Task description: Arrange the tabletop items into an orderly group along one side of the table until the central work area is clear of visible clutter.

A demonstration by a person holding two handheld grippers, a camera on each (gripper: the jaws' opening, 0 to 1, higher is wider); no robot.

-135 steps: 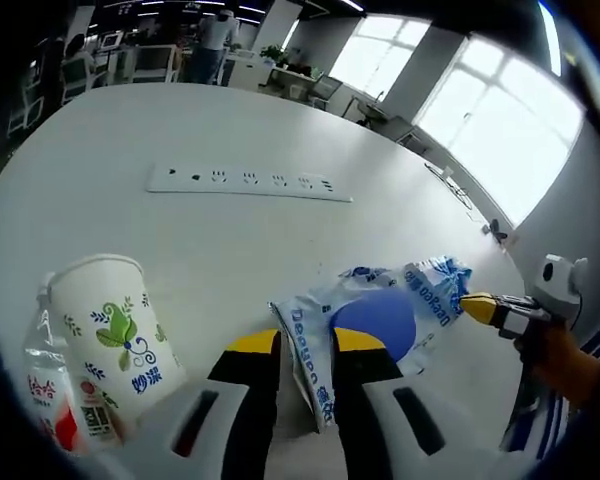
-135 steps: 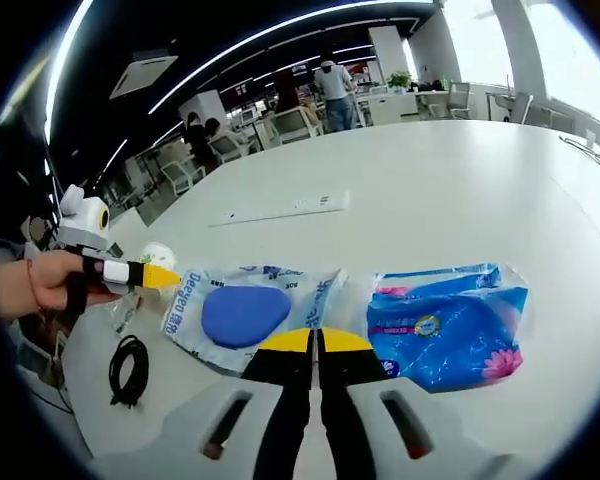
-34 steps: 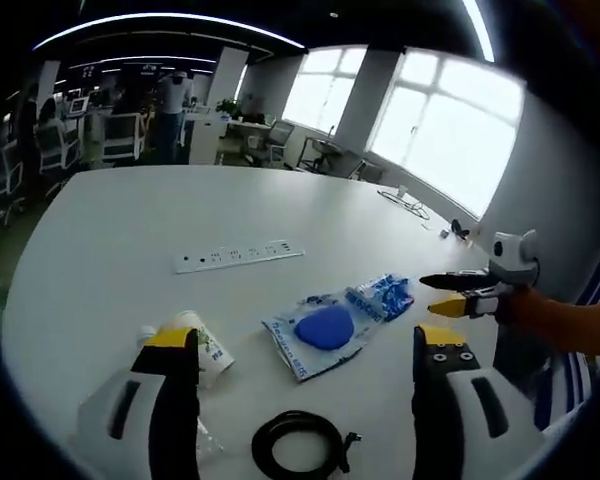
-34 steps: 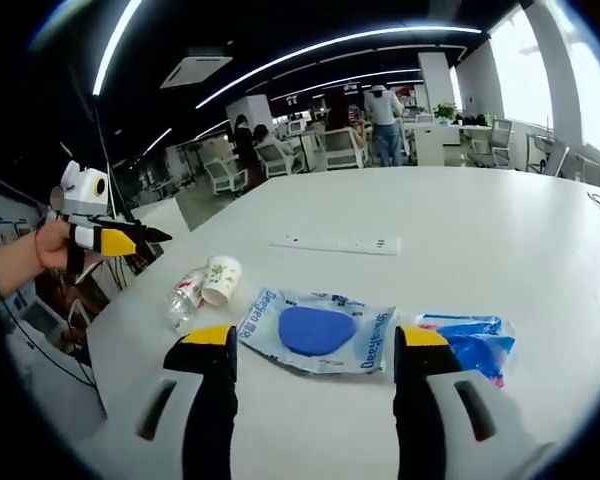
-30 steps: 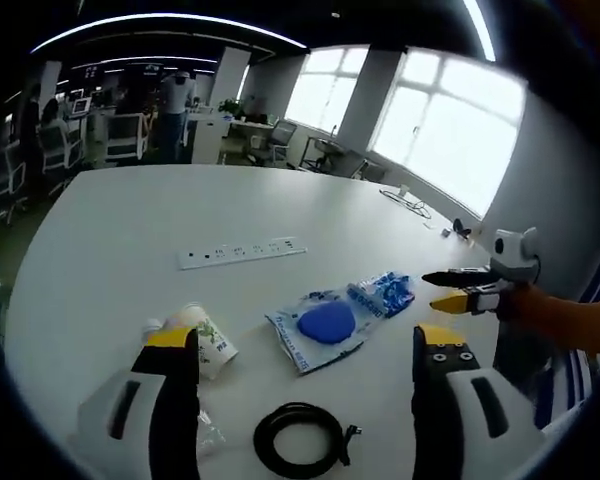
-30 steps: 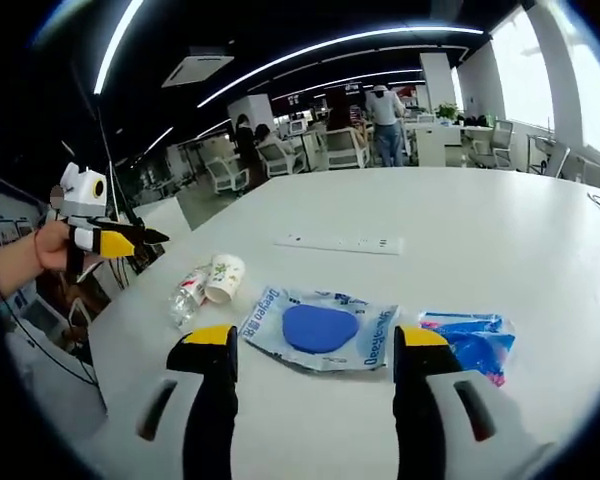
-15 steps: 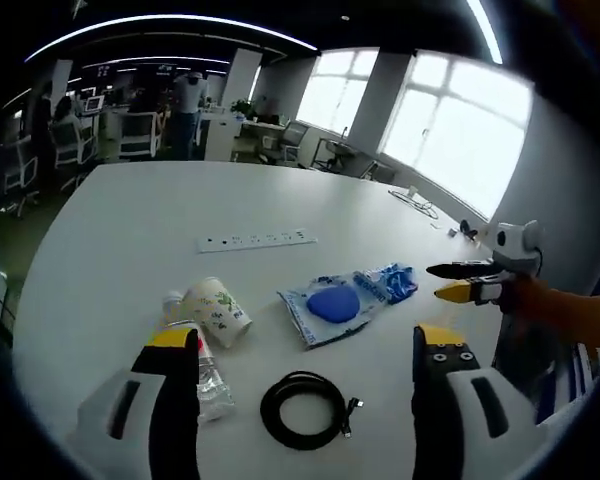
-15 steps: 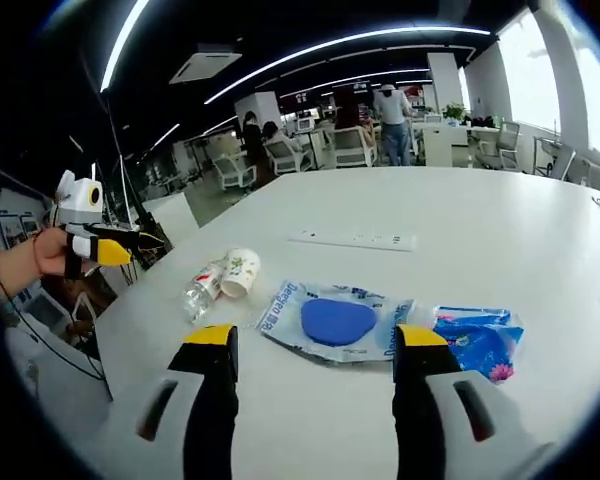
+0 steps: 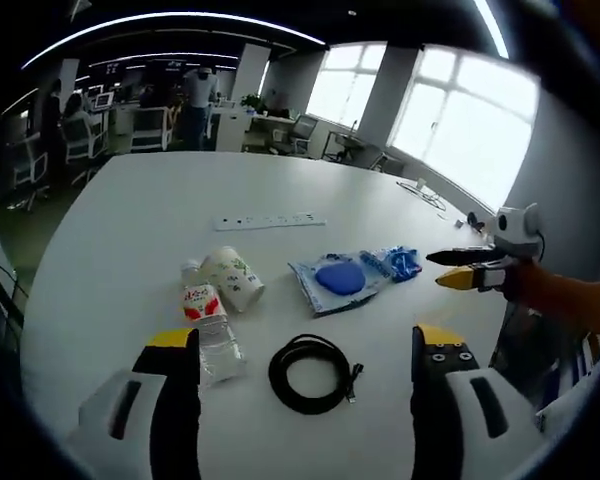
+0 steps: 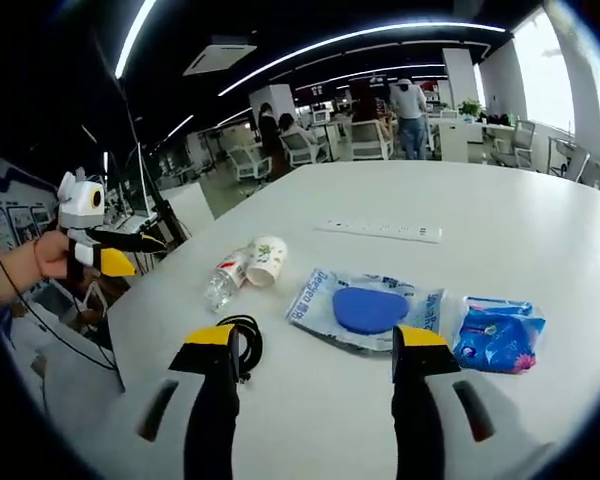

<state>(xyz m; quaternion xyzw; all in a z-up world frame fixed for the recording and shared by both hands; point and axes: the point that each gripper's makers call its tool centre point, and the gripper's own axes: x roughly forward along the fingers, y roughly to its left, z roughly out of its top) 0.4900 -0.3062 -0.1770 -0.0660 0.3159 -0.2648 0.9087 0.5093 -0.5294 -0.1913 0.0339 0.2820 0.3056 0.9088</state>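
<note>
Left gripper [image 9: 297,350] was held with jaws apart, black cable coil [image 9: 313,372] lying between them; right gripper [image 10: 313,345] likewise spread, clear packet [image 10: 367,309] just ahead; paper cup [image 9: 233,278] was tipped beside bottle [image 9: 208,320].

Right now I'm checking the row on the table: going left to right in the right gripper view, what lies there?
Black cable → water bottle → paper cup → clear bag with a blue pad → blue tissue pack.

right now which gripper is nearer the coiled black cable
Left. The left gripper hangs open just above the coiled black cable; the right gripper is held off past the table's edge, beyond the blue packets.
</note>
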